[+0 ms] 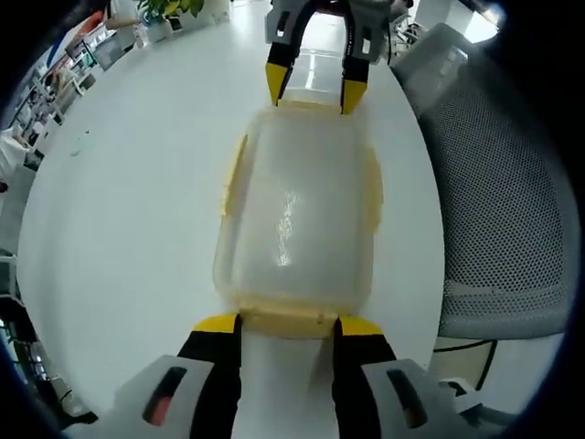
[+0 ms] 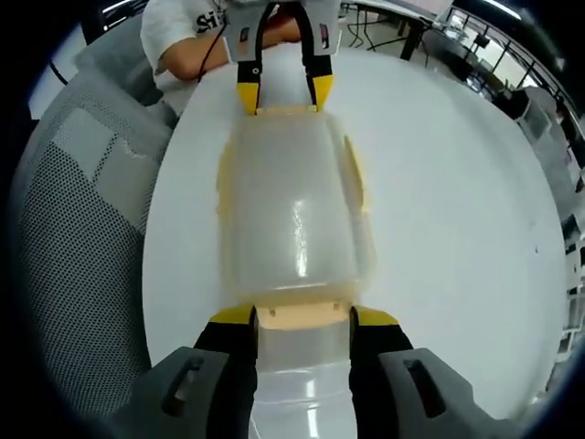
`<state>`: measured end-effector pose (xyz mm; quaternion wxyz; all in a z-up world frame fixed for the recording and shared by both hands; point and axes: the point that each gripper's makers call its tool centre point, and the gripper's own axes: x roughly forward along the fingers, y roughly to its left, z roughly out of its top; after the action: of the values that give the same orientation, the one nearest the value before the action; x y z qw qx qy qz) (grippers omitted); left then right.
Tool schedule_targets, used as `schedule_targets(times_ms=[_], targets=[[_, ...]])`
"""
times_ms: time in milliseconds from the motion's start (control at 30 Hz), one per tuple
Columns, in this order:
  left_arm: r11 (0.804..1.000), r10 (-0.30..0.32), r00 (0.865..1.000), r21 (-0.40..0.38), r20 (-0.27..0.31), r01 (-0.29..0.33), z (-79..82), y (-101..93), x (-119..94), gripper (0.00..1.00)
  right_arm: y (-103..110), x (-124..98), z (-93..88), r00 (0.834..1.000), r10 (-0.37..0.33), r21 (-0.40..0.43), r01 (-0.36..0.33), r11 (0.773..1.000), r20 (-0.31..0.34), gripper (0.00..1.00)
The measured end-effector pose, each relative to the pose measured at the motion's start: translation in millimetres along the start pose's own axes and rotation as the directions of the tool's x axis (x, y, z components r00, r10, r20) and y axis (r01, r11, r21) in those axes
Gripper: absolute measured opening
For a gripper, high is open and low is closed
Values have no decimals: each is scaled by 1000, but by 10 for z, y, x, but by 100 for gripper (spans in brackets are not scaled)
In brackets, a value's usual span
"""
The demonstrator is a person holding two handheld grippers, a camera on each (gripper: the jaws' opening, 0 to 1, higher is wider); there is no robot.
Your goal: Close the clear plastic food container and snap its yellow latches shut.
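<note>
Plastic container between both tools; right view adds a person.

Both views are brightly and evenly lit from overhead. The white desk is close to overexposed, and shadows on it are faint. Specular glare streaks the lid of the clear plastic food container near its centre in both views. Fisheye distortion bends the desk edge and the mesh chair strongly toward the periphery. Background detail near the edges is soft and compressed.
</note>
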<state>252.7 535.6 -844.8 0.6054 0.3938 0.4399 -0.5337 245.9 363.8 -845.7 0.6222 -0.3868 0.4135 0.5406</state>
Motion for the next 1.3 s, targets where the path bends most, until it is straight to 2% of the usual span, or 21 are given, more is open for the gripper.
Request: schedule_targets(times_ms=[167, 633, 833, 1300], targets=[[1000, 2, 1000, 4, -8, -2, -22, -39, 14, 33, 76, -2, 20, 999, 33, 3, -33, 999, 5, 36], [1000, 6, 1000, -15, 12, -6, -6, -120, -101, 33, 107, -98, 64, 999, 29, -22, -29, 999, 22, 35], [1000, -2, 1000, -27, 24, 3, 53, -150, -224, 33, 106, -205, 87, 998, 51, -34, -50, 998, 39, 35], [999, 3, 998, -36, 59, -1, 192, -200, -461, 33, 126, -475, 126, 998, 46, -40, -44, 998, 43, 35]])
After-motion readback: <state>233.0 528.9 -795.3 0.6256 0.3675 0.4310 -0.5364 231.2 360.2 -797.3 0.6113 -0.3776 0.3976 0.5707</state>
